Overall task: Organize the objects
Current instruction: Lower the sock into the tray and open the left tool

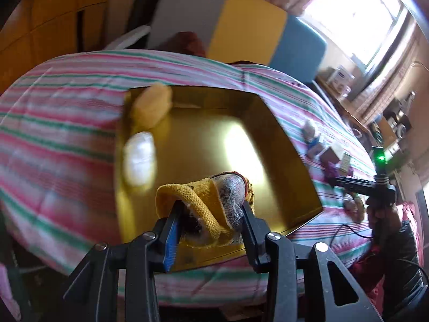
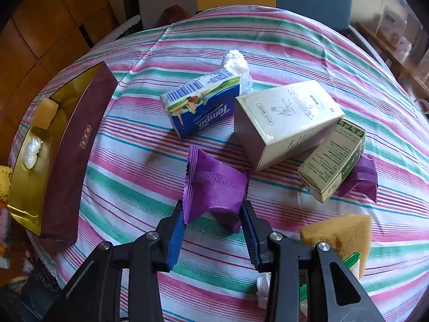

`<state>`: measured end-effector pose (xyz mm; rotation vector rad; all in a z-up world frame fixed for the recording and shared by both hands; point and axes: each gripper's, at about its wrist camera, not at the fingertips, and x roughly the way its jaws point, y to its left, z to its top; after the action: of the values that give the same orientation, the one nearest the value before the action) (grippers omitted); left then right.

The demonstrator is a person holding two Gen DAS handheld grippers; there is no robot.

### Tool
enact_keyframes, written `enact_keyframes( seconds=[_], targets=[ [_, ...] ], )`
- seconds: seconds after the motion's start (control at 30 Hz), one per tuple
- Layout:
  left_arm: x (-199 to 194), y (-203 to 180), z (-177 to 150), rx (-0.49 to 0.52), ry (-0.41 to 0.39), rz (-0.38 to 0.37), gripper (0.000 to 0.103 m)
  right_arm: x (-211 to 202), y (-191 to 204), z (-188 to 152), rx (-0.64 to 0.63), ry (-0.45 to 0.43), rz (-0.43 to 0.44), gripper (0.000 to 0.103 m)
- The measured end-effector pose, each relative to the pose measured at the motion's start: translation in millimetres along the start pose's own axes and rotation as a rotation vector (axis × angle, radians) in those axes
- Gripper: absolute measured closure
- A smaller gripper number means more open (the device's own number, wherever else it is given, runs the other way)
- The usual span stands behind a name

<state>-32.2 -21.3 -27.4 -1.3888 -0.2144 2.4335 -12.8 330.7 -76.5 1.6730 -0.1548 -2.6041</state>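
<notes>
Broadly, a cloth-covered table striped in pink, green and white (image 2: 268, 53) filled both views, its fabric soft and slightly rumpled. On it sat a long, shallow maroon box with a shiny gold interior (image 1: 203, 139), taking the centre of the left wrist view and the left edge of the right wrist view; a tan sponge block (image 1: 152, 107) and a white crinkled plastic bundle (image 1: 140, 158) lay along its upper-left wall, leaving most of the gold floor bare.

The left gripper (image 1: 209, 214) was clamped on a yellow knitted fabric piece with white mesh (image 1: 214, 201), held over the box's near edge.

In the right wrist view, a pale cream cardboard carton (image 2: 284, 118) leaned in the upper right, touching a smaller green-trimmed carton (image 2: 332, 161). A blue Tempo tissue pack (image 2: 201, 104) lay just left of them. The right gripper (image 2: 214, 220) pinched a crumpled purple crepe-paper piece (image 2: 214, 185) at frame centre. A porous yellow-brown sponge wedge (image 2: 343, 230) sat at lower right. Striped cloth lay open between box and cartons.
</notes>
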Motion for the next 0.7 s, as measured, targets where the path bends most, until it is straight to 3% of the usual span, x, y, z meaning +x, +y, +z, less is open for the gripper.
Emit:
enact_keyframes(
  seconds=[0.13,0.37,0.7],
  targets=[
    [-0.5,14.6,-7.6,-0.019,0.007,0.04,0.062,-0.8,-1.5,0.9,0.007,-0.011,-0.009,0.059],
    [17.4,15.9,-7.8,0.012,0.035,0.105,0.061,-3.1,-0.7,1.1,0.016,-0.031,-0.025,0.044],
    [22.4,23.4,-9.5,0.025,0.046,0.175,0.049,-1.1,3.8,4.1,0.012,-0.051,-0.027,0.035]
  ],
)
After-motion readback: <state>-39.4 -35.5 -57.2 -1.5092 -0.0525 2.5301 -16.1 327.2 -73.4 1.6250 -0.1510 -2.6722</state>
